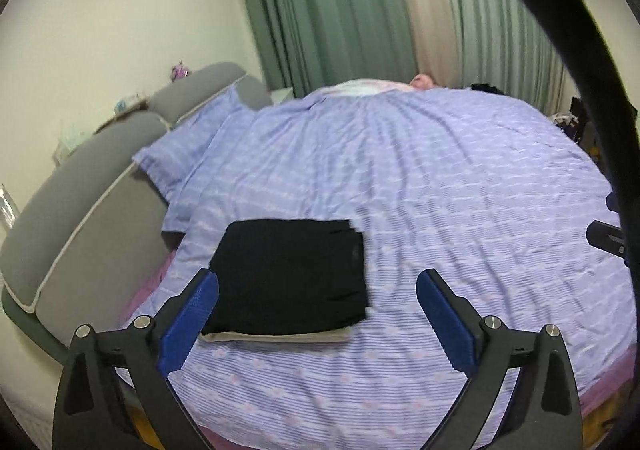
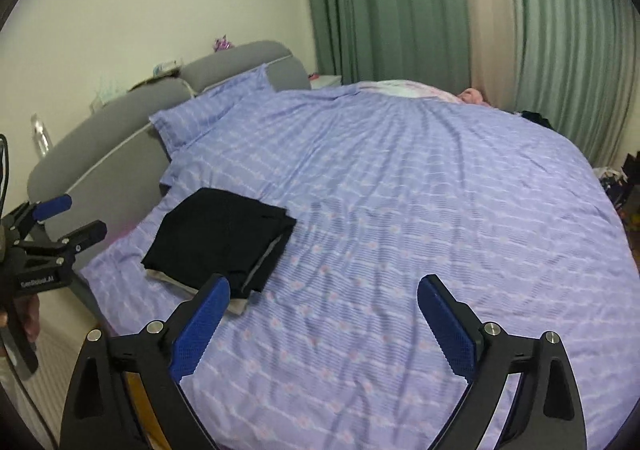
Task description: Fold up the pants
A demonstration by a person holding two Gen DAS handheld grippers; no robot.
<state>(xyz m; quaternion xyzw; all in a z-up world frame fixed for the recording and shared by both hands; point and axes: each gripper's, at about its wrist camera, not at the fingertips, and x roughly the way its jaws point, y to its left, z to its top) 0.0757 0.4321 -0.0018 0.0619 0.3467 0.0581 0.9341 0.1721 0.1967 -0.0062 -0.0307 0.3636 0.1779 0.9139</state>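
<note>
One folded pair of black fabric pants (image 1: 290,278) rests atop one beige folded cloth (image 1: 276,337) on my lavender striped bedspread (image 1: 440,189), my left claw (image 1: 318,292) and right claw (image 2: 324,300) both spread apart, empty.

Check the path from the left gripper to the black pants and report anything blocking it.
Nothing visible blocks it. The left gripper hangs open just short of the folded black pants, which lie on a beige garment on the purple bedspread.
</note>
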